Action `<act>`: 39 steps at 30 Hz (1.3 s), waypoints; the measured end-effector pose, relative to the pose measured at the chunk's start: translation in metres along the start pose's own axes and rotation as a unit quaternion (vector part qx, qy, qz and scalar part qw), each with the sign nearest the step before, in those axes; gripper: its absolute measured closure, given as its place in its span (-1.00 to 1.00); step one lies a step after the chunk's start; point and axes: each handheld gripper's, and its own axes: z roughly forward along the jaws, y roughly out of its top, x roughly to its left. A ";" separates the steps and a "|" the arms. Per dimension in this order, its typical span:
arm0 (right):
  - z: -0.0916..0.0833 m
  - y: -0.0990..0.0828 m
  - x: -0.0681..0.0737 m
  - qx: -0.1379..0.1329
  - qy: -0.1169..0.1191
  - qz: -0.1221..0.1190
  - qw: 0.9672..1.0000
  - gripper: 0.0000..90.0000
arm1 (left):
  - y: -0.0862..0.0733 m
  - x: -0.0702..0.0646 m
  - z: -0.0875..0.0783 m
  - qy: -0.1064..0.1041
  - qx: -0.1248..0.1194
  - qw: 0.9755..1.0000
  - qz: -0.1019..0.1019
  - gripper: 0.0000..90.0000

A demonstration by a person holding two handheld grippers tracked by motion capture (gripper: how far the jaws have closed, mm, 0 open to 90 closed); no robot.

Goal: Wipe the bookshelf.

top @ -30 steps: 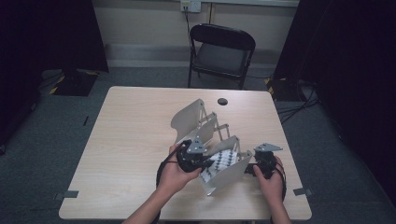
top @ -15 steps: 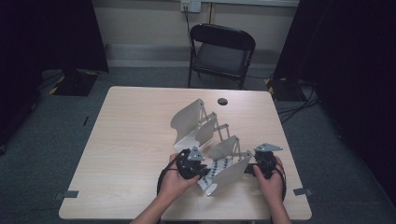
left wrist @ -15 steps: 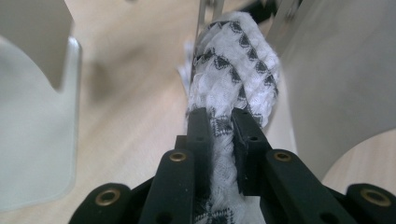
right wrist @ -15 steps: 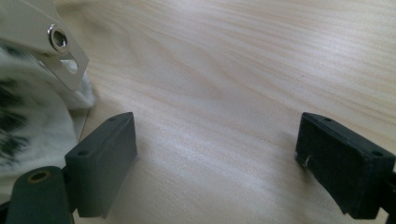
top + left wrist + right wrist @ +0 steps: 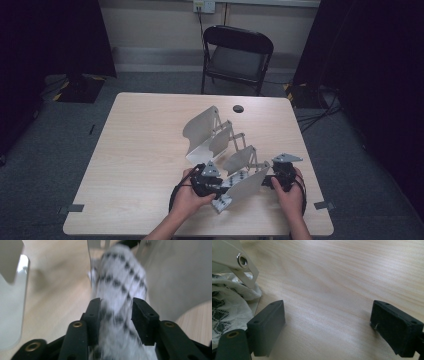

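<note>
- Cloth (image 5: pixel 117 287) — white with black diamonds, soft and light, likely to sag — lies in the near slot of the grey folding rack (image 5: pixel 210 131); a bunched edge is the best hold.
- Left gripper (image 5: pixel 116 312) has just been opening, cloth between its jaws, barely touched.
- Right gripper (image 5: pixel 329 325) is spread wide over bare table (image 5: pixel 342 272).
- Rack panels crowd both sides.

the table (image 5: pixel 140 165) lies bare left of the folding rack (image 5: pixel 220 145), giving free passage; its upright grey plates (image 5: pixel 200 131) block the middle, perhaps crowding the patterned cloth (image 5: pixel 120 290).
</note>
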 end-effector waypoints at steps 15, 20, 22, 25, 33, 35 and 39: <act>0.000 0.000 0.000 0.000 0.000 0.000 1.000 -0.74 | -0.005 -0.004 0.024 0.001 0.042 0.999 0.030 0.54; 0.000 0.000 0.000 0.000 0.000 0.000 1.000 -0.74 | 0.000 -0.004 0.017 -0.006 0.057 0.998 0.028 0.70; 0.000 0.000 0.000 0.000 0.000 0.000 1.000 -0.74 | 0.004 -0.003 0.007 -0.005 0.042 0.999 0.021 0.71; 0.000 0.000 0.000 0.000 0.000 0.000 1.000 -0.74 | 0.017 0.001 -0.013 0.001 0.017 1.000 0.015 0.72; 0.000 0.000 0.000 0.000 0.000 0.000 1.000 -0.74 | 0.065 0.001 -0.059 0.021 -0.049 0.998 0.030 0.72; 0.000 0.000 0.000 0.001 0.000 0.001 1.000 -0.74 | 0.071 0.003 -0.062 0.028 -0.052 0.998 0.031 0.72; 0.000 0.000 0.000 0.000 -0.001 0.001 1.000 -0.74 | 0.066 0.005 -0.053 0.028 -0.050 0.998 0.020 0.72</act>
